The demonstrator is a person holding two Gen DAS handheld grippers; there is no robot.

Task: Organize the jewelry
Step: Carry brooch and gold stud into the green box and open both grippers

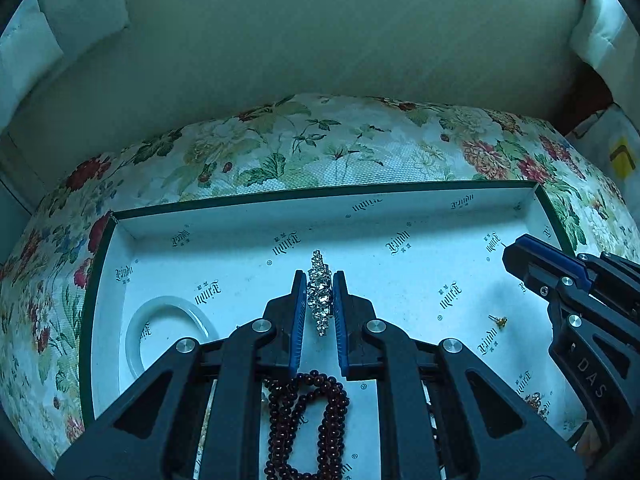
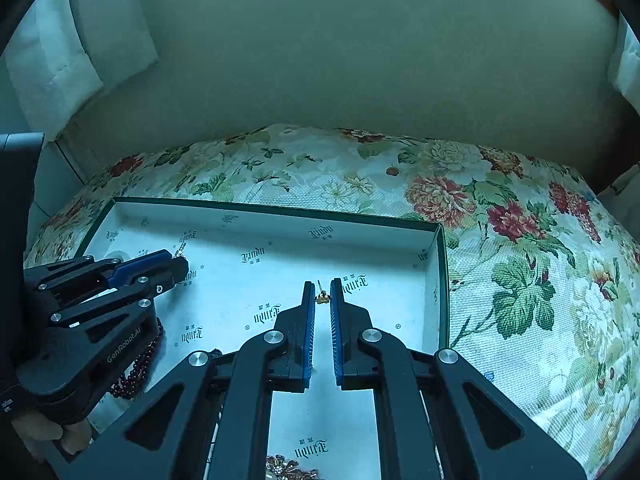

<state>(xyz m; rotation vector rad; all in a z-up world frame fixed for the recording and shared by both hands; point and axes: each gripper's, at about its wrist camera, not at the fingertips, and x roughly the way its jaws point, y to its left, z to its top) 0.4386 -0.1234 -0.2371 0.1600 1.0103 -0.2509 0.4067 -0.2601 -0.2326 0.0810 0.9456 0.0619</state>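
A rhinestone hair clip [image 1: 320, 292] lies between the blue pads of my left gripper [image 1: 320, 280], which is closed onto it inside the white box lid [image 1: 248, 216]. A dark red bead necklace [image 1: 308, 420] lies under the left gripper, and a white bangle [image 1: 134, 332] sits at its left. A small gold stud earring [image 2: 321, 297] sits between the tips of my right gripper [image 2: 322, 290], whose jaws stand narrowly apart around it; I cannot tell if they touch it. The earring [image 1: 499, 321] and right gripper [image 1: 520, 264] also show in the left wrist view.
The box lid [image 2: 440, 264] rests on a floral cushion [image 2: 520, 280] of a chair with a pale backrest [image 2: 360, 60]. A gold brooch [image 2: 288, 470] lies at the lid's near edge. The left gripper [image 2: 176, 264] is at the left in the right wrist view.
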